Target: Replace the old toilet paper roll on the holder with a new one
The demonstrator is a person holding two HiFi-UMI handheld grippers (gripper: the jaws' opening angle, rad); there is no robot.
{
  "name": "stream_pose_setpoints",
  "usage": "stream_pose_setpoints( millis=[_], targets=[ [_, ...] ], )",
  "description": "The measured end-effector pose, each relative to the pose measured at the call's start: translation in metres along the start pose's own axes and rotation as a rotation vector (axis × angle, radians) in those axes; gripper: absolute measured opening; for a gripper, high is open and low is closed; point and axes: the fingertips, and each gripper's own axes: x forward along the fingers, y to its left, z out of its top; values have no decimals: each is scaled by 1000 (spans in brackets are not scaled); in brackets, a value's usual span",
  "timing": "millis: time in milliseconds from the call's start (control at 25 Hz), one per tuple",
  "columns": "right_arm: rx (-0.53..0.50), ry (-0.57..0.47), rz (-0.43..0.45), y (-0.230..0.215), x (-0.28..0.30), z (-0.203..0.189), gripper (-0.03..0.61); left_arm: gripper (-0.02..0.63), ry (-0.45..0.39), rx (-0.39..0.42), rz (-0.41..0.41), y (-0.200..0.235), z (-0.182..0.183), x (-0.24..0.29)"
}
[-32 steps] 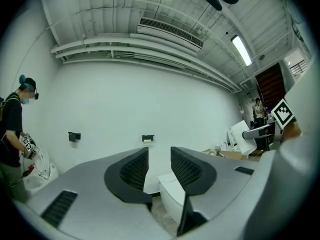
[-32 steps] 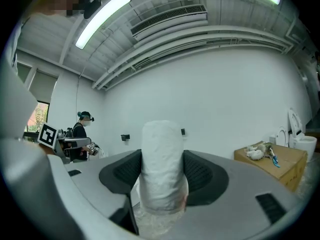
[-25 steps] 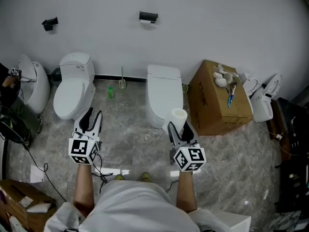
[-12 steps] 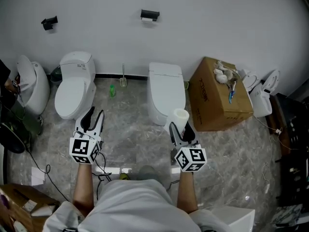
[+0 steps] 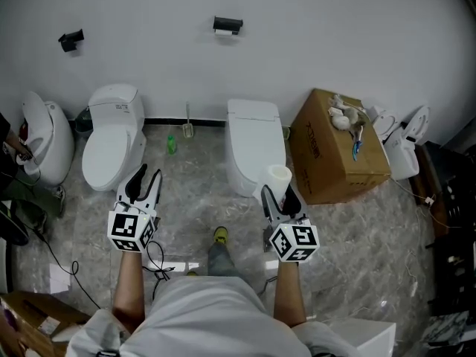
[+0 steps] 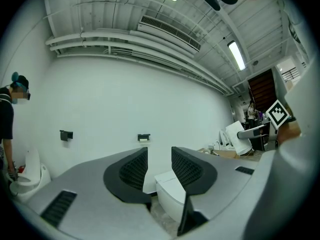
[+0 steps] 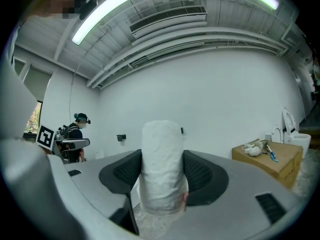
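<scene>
In the head view the left claw (image 5: 145, 178) is held out level over the marbled floor (image 5: 193, 207), and the right claw (image 5: 278, 198) beside it carries the new toilet paper roll (image 5: 277, 175) upright; the holder (image 5: 227, 26) sits high on the white wall, well apart from both claws, with what may be a pale strip of paper on it, though it is too small to be sure; a white toilet (image 5: 253, 151) stands directly beneath it, between the person and the wall, with a cardboard box (image 5: 338, 151) just beside it to the right; a second toilet (image 5: 111, 136) and a third (image 5: 44, 136) stand further left under another wall bracket (image 5: 71, 39), and a green bottle (image 5: 172, 144) rests near the skirting between the toilets; in the left gripper view the jaws stand moderately apart with nothing between them, only the toilet's tank showing through the gap, and a bystander (image 6: 7, 124) stands at the left edge; in the right gripper view the pads are pressed on either side of the roll, which hides most of the holder behind it.
</scene>
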Motion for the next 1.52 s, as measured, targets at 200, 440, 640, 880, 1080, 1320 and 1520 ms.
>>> stream_pose_setpoints(
  millis=[200,440,640,880,1080,1320,1520],
  targets=[
    [8,5,1,-20,34,1,265,146,5,0,4,8,-1,37],
    [25,21,18,-46,93,1,265,146,26,3,16,22,-8,94],
    [28,20,38,-70,149,2,265,146,36,7,28,35,-17,147],
    [39,39,62,-115,216,9,265,146,46,6,43,39,-14,226],
    [52,45,87,-153,265,23,265,146,43,7,53,37,-6,287],
    [58,52,102,-183,311,23,266,146,51,18,58,36,-9,336],
    [61,44,114,-192,343,22,267,146,44,22,74,51,-13,368]
  ],
)
